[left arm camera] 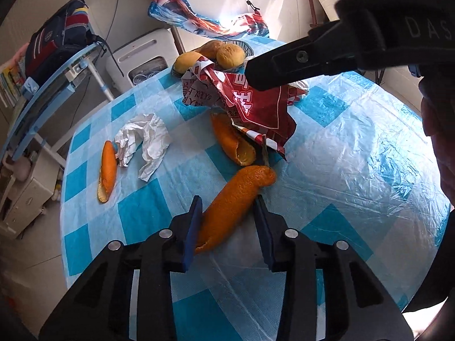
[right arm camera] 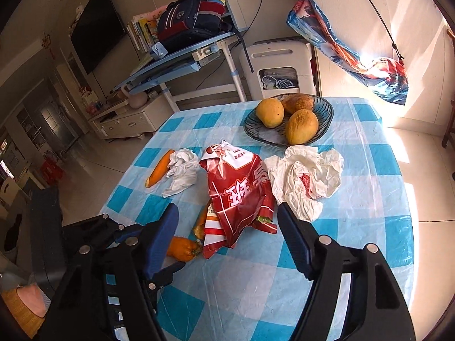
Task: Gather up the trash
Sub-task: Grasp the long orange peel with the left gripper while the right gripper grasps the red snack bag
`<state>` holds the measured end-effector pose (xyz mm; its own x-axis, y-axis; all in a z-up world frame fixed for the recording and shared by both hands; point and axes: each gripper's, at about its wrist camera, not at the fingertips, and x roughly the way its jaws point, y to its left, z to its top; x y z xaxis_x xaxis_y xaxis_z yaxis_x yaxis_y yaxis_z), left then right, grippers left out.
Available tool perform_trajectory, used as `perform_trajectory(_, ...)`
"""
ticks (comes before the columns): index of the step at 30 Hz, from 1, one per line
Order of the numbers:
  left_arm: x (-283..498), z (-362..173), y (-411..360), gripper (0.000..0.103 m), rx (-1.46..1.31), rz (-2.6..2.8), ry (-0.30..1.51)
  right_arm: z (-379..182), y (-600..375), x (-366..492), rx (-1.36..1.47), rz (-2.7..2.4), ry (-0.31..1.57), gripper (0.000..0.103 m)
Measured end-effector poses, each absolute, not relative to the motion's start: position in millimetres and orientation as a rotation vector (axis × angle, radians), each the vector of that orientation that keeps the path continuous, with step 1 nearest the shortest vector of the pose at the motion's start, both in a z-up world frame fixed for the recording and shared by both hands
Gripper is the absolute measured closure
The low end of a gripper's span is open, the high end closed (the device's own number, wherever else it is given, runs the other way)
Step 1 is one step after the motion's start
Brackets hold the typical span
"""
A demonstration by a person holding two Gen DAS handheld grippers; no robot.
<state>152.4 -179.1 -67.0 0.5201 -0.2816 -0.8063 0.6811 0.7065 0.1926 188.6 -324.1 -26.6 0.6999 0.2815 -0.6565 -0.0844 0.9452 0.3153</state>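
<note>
My left gripper [left arm camera: 227,201] is open, its blue pads on either side of a long orange peel [left arm camera: 230,207] lying on the blue checked tablecloth [left arm camera: 355,170]. My right gripper [right arm camera: 227,213] is open above a crumpled red snack bag [right arm camera: 241,193]; its black finger shows in the left wrist view [left arm camera: 284,68] over the bag [left arm camera: 250,102]. A second peel [left arm camera: 233,139] lies partly under the bag. A third peel [left arm camera: 107,170] lies left beside a crumpled white tissue [left arm camera: 145,142]. A white plastic bag [right arm camera: 307,179] lies right of the red bag.
A glass bowl [right arm camera: 256,130] with three yellow fruits [right arm camera: 301,126] stands at the table's far side. Beyond the table are a blue desk [right arm camera: 176,59] with a backpack [right arm camera: 193,17], a white appliance [right arm camera: 281,65] and a hanging printed bag [right arm camera: 355,59].
</note>
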Motion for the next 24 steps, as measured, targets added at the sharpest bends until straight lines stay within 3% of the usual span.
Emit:
perform_trajectory(3,153.1,-61.8,-170.3,0.086,0.504,-0.612,0.870,-37.4,-320.6,202.7,0.296,0.212,0.818,0.034)
perform_trajectory(12,143.4,-47.0,-130.3,0.087,0.383,-0.627,0.964,-52.0,-324.2,220.3,0.348,0.179,0.863,0.035)
perform_trajectory(14,140.8,-44.6,-124.8,0.087,0.372,-0.628,0.969,-56.2,-325.3,222.1,0.394,0.197,0.888,0.046)
perform_trajectory(17,139.4,-40.8,-115.9,0.087,0.327,-0.625,0.977,-61.7,-326.2,223.7,0.411,0.196,0.907,0.053)
perform_trajectory(18,139.1,-38.8,-113.1,0.087,0.308,-0.624,0.978,-64.8,-328.6,224.6,0.433,0.196,0.914,0.061)
perform_trajectory(19,138.2,-36.7,-110.1,0.087,0.292,-0.619,0.975,-67.9,-331.8,225.4,0.461,0.199,0.919,0.076)
perform_trajectory(22,136.5,-28.8,-101.2,0.087,0.254,-0.589,0.960,-69.2,-338.2,223.5,0.513,0.210,0.913,0.095)
perform_trajectory(24,134.9,-22.3,-92.6,0.087,0.213,-0.566,0.953,-61.6,-335.7,218.5,0.513,0.225,0.894,0.096)
